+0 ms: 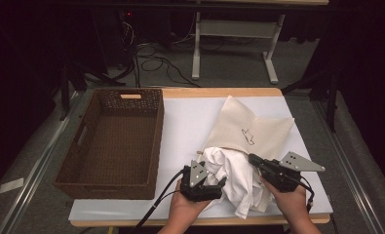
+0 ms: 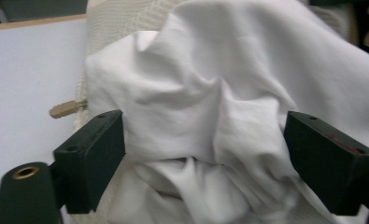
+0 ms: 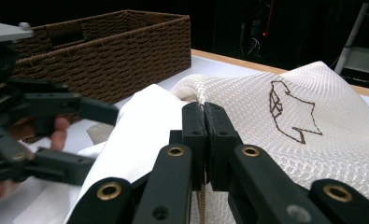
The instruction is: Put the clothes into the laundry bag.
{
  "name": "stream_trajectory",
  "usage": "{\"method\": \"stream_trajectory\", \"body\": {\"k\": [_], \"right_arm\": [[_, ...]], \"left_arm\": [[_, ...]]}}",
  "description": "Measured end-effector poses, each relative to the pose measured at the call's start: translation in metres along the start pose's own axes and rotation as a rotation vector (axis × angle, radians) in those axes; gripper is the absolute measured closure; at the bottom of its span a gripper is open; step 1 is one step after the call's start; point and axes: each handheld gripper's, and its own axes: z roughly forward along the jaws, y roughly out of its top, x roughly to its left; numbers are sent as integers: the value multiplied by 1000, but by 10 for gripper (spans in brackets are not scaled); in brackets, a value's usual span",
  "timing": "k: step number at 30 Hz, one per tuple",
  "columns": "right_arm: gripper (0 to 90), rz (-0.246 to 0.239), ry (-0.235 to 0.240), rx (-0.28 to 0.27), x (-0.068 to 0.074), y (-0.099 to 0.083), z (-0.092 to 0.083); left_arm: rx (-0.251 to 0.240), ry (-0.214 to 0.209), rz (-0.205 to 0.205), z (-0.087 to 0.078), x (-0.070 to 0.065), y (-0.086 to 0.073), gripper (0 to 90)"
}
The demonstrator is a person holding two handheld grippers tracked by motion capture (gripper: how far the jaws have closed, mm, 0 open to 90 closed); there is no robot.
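A cream mesh bag point(image 1: 260, 129) with a dark embroidered mark lies on the right of the table. White cloth point(image 1: 234, 183) bulges out of its near mouth. My left gripper point(image 1: 212, 171) is open at the cloth's left side. In the left gripper view the crumpled cloth point(image 2: 210, 74) sits between its wide-spread jaws point(image 2: 203, 121), with the bag point(image 2: 112, 18) behind it. My right gripper point(image 1: 253, 159) is shut on the bag's edge at the mouth. In the right gripper view its jaws point(image 3: 203, 109) are pressed together over the mesh bag point(image 3: 275, 140), with the cloth point(image 3: 140, 130) to their left.
A dark brown wicker basket point(image 1: 153, 141) stands on the left half of the white table cover point(image 1: 190, 122) and holds nothing. A tan drawstring tab point(image 2: 65, 108) pokes out by the bag. The left gripper point(image 3: 91, 140) and a hand appear before the basket point(image 3: 126, 46).
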Motion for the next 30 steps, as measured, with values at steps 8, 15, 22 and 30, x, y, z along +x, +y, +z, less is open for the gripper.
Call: {"method": "stream_trajectory", "body": {"k": [8,15,22,30], "right_arm": [[894,-1,3,5,-1,-1,1],[894,4,6,6,-2,-2,2],[894,-1,13,12,1,-2,5],[894,-1,18,1,2,-1,2]], "left_arm": [[132,-91,-77,36,12,4,133],[160,-136,-44,40,1,5,538],[161,-137,-40,44,-4,10,670],[120,-74,-99,54,-1,21,683]]}}
